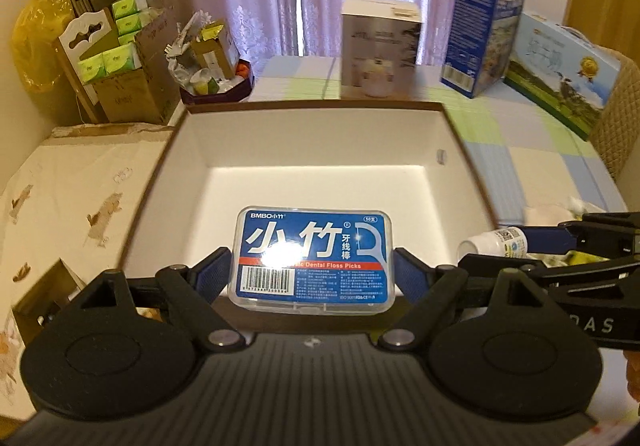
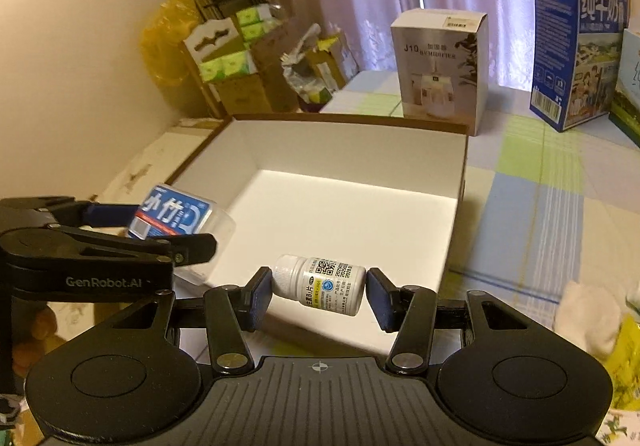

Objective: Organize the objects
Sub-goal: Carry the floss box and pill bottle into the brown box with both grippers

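Table: a tabletop (image 2: 560, 181) under a checked cloth of pale blue, green and cream squares carries everything below.
Landmark box: a large open cardboard box (image 1: 444, 125) with brown outer edges and plain white inner walls and floor sits on the cloth; nothing rests on its floor.
Behind the box: a white carton printed with a humidifier (image 2: 440, 65) stands just past the far rim, and a tall blue milk carton (image 2: 576, 53) stands further to the far right.
Left gripper: the black two-finger left gripper (image 1: 312, 278) tilts downward over the near rim of the box, at its left side; its blue pads (image 1: 210, 278) are pressed on the two short ends of the floss case.
Floss case: a flat, clear plastic case with a blue dental floss pick label (image 1: 312, 258) is held label up, level, in the air above the near part of the box floor.
Right gripper: the black two-finger right gripper (image 2: 319, 296) angles downward over the near rim, just right of the left one; its pads sit against the cap end and the base of the bottle, gripping it.
Bottle: a small white plastic pill bottle with a white screw cap and printed label (image 2: 324, 284) lies sideways between those pads, cap to the left, slightly tilted, above the near edge of the box.
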`<state>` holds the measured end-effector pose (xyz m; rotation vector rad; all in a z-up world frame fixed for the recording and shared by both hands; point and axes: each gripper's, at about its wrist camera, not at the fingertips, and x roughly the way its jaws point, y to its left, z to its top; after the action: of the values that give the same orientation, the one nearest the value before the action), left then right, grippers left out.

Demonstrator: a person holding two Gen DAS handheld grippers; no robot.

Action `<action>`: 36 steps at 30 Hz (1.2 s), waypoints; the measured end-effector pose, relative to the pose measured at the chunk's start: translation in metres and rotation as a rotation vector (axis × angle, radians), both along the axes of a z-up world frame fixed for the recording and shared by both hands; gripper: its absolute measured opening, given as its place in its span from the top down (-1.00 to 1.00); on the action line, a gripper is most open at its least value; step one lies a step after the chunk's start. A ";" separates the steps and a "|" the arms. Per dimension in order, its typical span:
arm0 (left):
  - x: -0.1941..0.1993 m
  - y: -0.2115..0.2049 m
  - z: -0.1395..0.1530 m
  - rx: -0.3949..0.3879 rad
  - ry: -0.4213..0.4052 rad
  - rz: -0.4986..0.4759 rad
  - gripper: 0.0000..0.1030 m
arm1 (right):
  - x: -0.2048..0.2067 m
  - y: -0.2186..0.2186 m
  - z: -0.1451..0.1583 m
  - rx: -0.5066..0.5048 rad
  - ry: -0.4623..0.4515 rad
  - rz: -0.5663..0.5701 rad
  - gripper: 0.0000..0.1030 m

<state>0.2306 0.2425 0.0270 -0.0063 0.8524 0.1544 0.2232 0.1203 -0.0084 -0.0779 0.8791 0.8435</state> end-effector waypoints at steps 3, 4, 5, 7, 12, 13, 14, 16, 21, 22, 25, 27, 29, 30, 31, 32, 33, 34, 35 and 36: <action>0.015 0.020 -0.007 0.008 0.019 -0.010 -0.62 | 0.010 0.016 -0.010 -0.035 0.016 -0.023 0.06; 0.021 0.025 -0.011 0.004 0.028 -0.014 -0.62 | 0.014 0.021 -0.014 -0.048 0.021 -0.031 0.06; 0.027 0.030 -0.015 -0.001 0.036 -0.019 -0.62 | 0.017 0.024 -0.017 -0.058 0.025 -0.037 0.06; 0.039 0.040 -0.023 -0.005 0.062 -0.022 -0.62 | 0.023 0.031 -0.024 -0.082 0.030 -0.049 0.06; 0.062 0.054 -0.045 -0.036 0.131 -0.036 -0.62 | 0.035 0.048 -0.041 -0.140 0.054 -0.067 0.06; 0.065 0.056 -0.050 -0.041 0.146 -0.039 -0.62 | 0.037 0.050 -0.043 -0.148 0.058 -0.069 0.06; 0.069 0.057 -0.055 -0.044 0.162 -0.041 -0.62 | 0.039 0.052 -0.047 -0.157 0.063 -0.071 0.06; 0.074 0.059 -0.065 -0.053 0.191 -0.047 -0.62 | 0.042 0.055 -0.052 -0.171 0.073 -0.074 0.06; 0.086 0.062 -0.085 -0.065 0.257 -0.062 -0.62 | 0.047 0.062 -0.061 -0.198 0.093 -0.076 0.06; 0.087 0.063 -0.088 -0.067 0.267 -0.066 -0.63 | 0.048 0.063 -0.062 -0.202 0.096 -0.077 0.06; 0.090 0.064 -0.095 -0.072 0.289 -0.081 -0.63 | 0.049 0.065 -0.066 -0.211 0.105 -0.078 0.06; 0.091 0.066 -0.098 -0.080 0.299 -0.093 -0.64 | 0.050 0.066 -0.068 -0.217 0.111 -0.080 0.06; 0.090 0.067 -0.099 -0.076 0.300 -0.095 -0.70 | 0.050 0.066 -0.069 -0.220 0.116 -0.083 0.06; 0.089 0.068 -0.099 -0.074 0.300 -0.096 -0.73 | 0.050 0.067 -0.070 -0.221 0.120 -0.084 0.06; 0.089 0.069 -0.099 -0.075 0.298 -0.095 -0.74 | 0.051 0.067 -0.070 -0.221 0.123 -0.082 0.06; 0.089 0.071 -0.099 -0.076 0.300 -0.095 -0.74 | 0.051 0.068 -0.071 -0.221 0.127 -0.080 0.06; 0.088 0.073 -0.099 -0.076 0.299 -0.093 -0.74 | 0.051 0.069 -0.071 -0.222 0.130 -0.079 0.06; 0.087 0.074 -0.098 -0.075 0.296 -0.091 -0.75 | 0.051 0.070 -0.072 -0.221 0.132 -0.074 0.06; 0.088 0.077 -0.097 -0.074 0.294 -0.088 -0.75 | 0.051 0.071 -0.072 -0.216 0.136 -0.062 0.06; 0.087 0.078 -0.096 -0.072 0.291 -0.086 -0.75 | 0.052 0.073 -0.072 -0.211 0.143 -0.051 0.06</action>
<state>0.3177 0.3209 -0.0693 -0.0147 1.1469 0.0435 0.2749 0.1928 -0.0809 -0.1799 1.0986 0.7127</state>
